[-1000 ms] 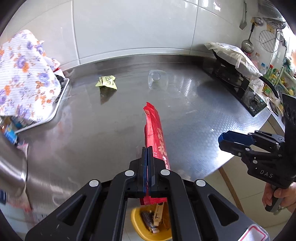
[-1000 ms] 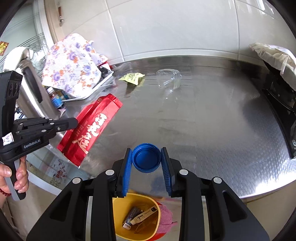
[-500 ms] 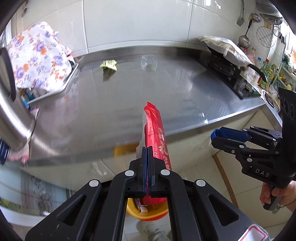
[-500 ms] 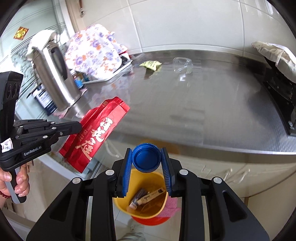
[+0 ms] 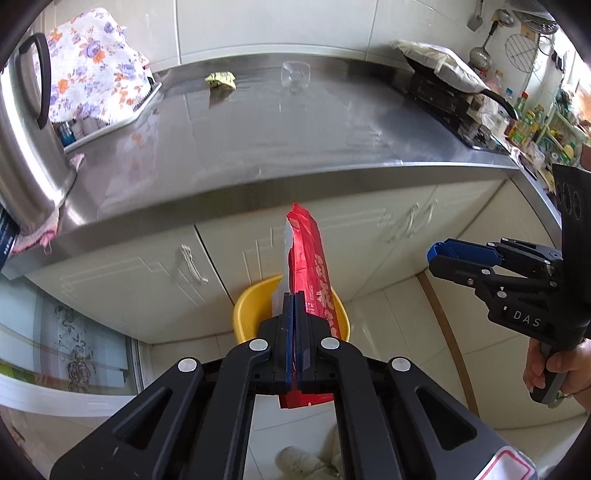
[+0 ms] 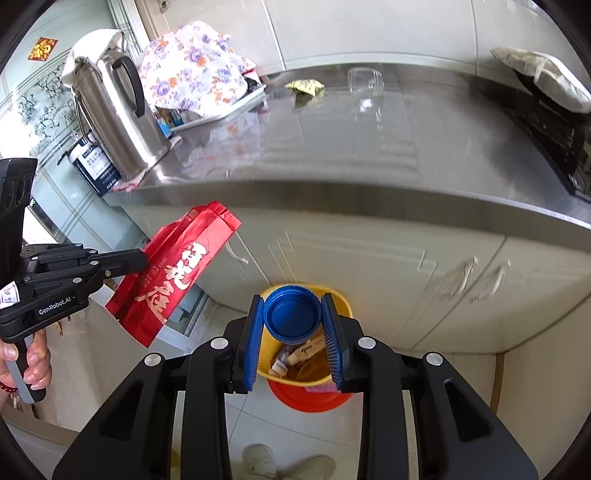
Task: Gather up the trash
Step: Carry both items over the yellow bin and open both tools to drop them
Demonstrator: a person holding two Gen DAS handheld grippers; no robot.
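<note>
Above the yellow bin [image 6: 341, 306], the left gripper [image 5: 294, 332] jaws pinch a light, floppy red wrapper [image 5: 308, 258]; the right gripper [image 6: 292, 325] jaws clamp a stiff blue cap [image 6: 291, 314] by its rim.

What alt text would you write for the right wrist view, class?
The right gripper holds a blue cap above a yellow bin on the floor. At left, the left gripper grips a red bag; behind is a steel counter.

Steel countertop [image 5: 280, 147] w/ white cabinets [image 6: 369, 266] below, pale tiled wall [image 5: 277, 26] behind, light tile floor [image 5: 399, 325] (daylight glare on the steel).
</note>
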